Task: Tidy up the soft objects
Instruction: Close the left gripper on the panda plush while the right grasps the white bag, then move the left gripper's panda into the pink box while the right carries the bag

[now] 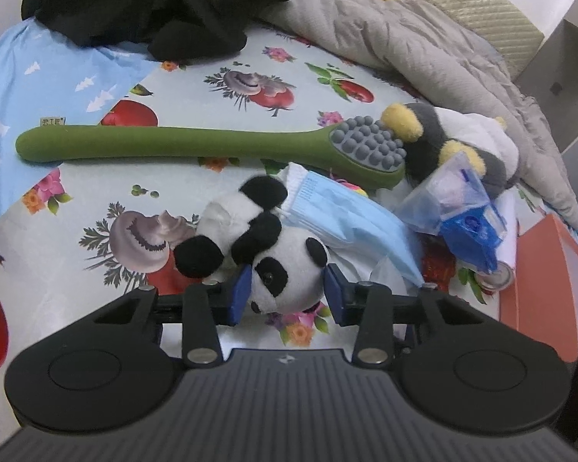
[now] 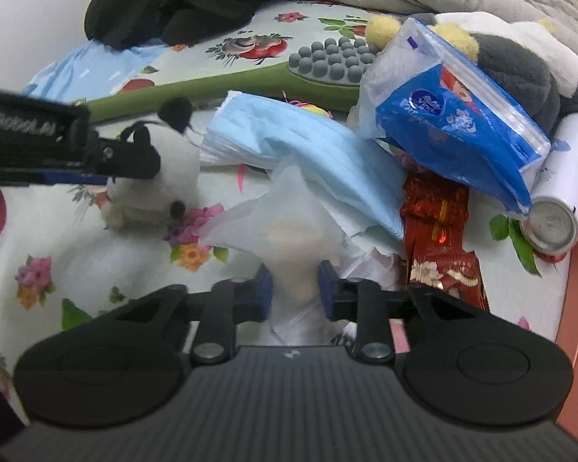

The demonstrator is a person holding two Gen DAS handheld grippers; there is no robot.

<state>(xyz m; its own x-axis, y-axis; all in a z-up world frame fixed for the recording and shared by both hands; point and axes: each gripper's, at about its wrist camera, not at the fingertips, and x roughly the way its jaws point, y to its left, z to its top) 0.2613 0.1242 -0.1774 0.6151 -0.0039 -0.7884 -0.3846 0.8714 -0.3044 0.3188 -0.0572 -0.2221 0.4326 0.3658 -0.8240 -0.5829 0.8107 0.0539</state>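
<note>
The left gripper point(image 1: 287, 288) has the panda point(image 1: 277, 269) by the head: both blue pads press into the white plush, one at each cheek, so the tongs are closed on it at a middling width. The toy lies on the flowered cloth point(image 1: 212, 88) with its body running away from the jaws toward the far left, so its long axis points up and left from the grip and a lift should bring the body trailing behind.

The right gripper point(image 2: 294, 288) sits just right of the panda point(image 2: 154, 177), narrowed around a white translucent bag point(image 2: 273, 227); the bag fills the gap and the pads appear to pinch it.

A blue mask point(image 1: 346, 211) rests against the panda's far side, touching or nearly so, and may drag along. Beyond it lie the green massager point(image 1: 173, 142), laid crosswise, and a grey-and-yellow plush point(image 1: 443, 142) at its knobbed head. A blue tissue pack point(image 2: 462, 123), a red wrapper point(image 2: 439, 238) and a can point(image 2: 555, 223) crowd the cloth's right edge. Black clothing point(image 1: 154, 4) sits at the far side, well apart.
</note>
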